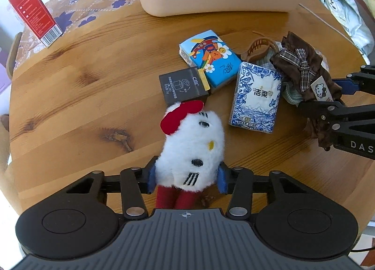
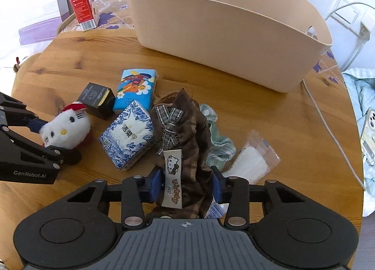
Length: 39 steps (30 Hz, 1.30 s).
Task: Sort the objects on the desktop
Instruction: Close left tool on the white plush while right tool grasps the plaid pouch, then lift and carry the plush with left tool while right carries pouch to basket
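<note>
Both tools are clamped at once: my left gripper [image 1: 186,179] squeezes the white plush cat [image 1: 191,150] by its sides at the bottom centre of its frame, and my right gripper [image 2: 186,186] pinches the brown cloth bag [image 2: 185,134] low in its own, so I judge each piece can go to the beige bin [image 2: 225,35] in one trip. Only the right view shows the bin's open top, upper centre, and a clear packet [image 2: 252,157] at lower right; the left view alone shows a brown hair claw [image 1: 257,47] behind the tissue packs [image 1: 255,96].
</note>
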Tool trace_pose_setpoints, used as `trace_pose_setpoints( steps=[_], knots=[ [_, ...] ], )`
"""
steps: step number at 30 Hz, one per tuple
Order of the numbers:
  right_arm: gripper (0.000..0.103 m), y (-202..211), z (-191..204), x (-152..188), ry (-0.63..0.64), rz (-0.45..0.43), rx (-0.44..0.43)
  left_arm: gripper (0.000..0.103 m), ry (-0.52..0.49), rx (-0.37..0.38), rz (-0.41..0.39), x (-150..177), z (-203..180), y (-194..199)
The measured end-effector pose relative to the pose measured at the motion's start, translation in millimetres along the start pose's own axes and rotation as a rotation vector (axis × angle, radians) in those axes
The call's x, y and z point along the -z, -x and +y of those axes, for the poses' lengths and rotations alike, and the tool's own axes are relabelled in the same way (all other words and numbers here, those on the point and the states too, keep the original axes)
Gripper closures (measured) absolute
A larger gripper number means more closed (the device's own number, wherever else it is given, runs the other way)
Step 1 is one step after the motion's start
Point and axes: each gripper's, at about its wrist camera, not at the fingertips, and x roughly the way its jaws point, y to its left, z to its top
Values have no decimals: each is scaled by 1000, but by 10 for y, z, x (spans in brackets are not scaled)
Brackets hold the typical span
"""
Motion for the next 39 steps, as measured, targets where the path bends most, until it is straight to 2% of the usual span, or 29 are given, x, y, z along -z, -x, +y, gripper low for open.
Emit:
trace_pose_setpoints(
  steps=[5, 20, 23, 26, 32, 39],
  knots=[
    [66, 111, -60, 18, -25, -27, -31, 59, -3, -13, 0, 15, -9, 16],
    [67, 524, -273, 109, -76, -106, -93, 59, 10, 23, -51, 99, 0, 394],
    [67, 641, -316, 92, -67, -135, -91, 59, 24, 37, -40, 54, 46, 491],
    [67, 785, -353, 61, -47, -177, -83, 59, 52, 54, -62, -4, 125, 631],
    [67, 999, -542, -54, -104, -235, -103, 59, 75, 42, -81, -212, 236, 887],
    [67, 1226, -721, -274, -118, -322, -98, 59, 46, 37, -169, -529, 267, 1201]
  ],
)
